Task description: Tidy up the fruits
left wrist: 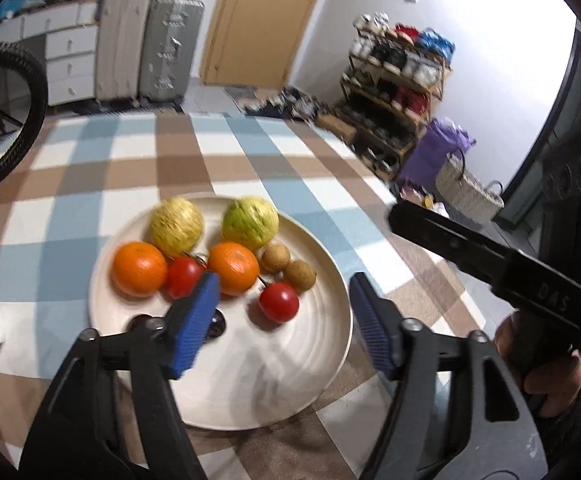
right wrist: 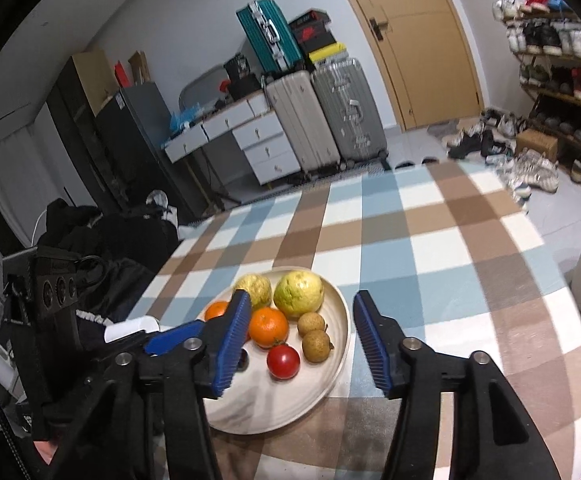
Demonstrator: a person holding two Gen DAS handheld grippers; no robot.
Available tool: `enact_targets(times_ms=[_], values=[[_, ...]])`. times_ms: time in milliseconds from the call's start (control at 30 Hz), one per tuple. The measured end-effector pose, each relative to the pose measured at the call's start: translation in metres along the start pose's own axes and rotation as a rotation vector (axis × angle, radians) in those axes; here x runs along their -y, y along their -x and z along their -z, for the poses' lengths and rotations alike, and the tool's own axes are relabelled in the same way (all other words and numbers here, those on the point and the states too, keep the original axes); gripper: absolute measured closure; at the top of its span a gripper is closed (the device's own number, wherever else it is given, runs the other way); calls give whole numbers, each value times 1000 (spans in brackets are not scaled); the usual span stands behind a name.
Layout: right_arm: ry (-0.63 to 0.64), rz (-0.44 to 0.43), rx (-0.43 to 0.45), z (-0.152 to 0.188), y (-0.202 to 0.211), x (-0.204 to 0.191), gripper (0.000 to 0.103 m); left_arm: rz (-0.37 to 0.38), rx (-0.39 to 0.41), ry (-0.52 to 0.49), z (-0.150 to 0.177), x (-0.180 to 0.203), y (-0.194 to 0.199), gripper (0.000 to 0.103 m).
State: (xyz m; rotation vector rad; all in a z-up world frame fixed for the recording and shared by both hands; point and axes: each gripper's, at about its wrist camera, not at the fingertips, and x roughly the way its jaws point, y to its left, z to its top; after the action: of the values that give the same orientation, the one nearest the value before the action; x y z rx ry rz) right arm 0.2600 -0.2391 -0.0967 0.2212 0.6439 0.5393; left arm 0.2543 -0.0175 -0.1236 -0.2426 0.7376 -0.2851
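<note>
We see a round cream plate [left wrist: 322,344] on the checked cloth | on it two yellow-green guavas [left wrist: 250,222] at the back | two oranges [left wrist: 139,268] | two red tomatoes [left wrist: 278,302] | two small brown longans [left wrist: 299,276] touching.

Left tongs [left wrist: 282,320]: jaws spread wide, blue ribbed pads [left wrist: 194,324] facing each other, nothing between them, angled down and forward. Right tongs [right wrist: 298,344]: jaws likewise wide apart, blue pads [right wrist: 230,344] bare, empty, tilted downward. Both held side by side, right body just beside the left. A hand [left wrist: 542,368] grips the right handle
</note>
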Motion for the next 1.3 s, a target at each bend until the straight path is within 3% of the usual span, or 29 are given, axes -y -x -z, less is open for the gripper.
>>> enact_targets(times_ms=[167,267,300,367,400,500,867,1067,1300], values=[[41,-9,125,-4,39,-18,27,-53,131,11,-7,2,44,20],[77,-34,192,-4,60,-32,11,-91,193,-4,-10,6,70,12],[86,-41,210,-3,65,-37,7,-108,210,-6,-10,8,78,2],[115,-41,262,-2,81,-49,4,-175,266,-5,-8,11,97,0],[126,-38,280,-1,86,-53,2,-170,285,-5,-8,12,105,0],[157,-31,329,3,102,-65,0,-155,322,-2,-6,12,128,0],[270,20,431,18,139,-100,0,-236,493,-61,18,19,202,0],[317,57,455,39,138,-101,0,-256,505,-57,40,12,217,0],[355,112,415,67,118,-94,0,-289,467,-25,71,-12,196,0]])
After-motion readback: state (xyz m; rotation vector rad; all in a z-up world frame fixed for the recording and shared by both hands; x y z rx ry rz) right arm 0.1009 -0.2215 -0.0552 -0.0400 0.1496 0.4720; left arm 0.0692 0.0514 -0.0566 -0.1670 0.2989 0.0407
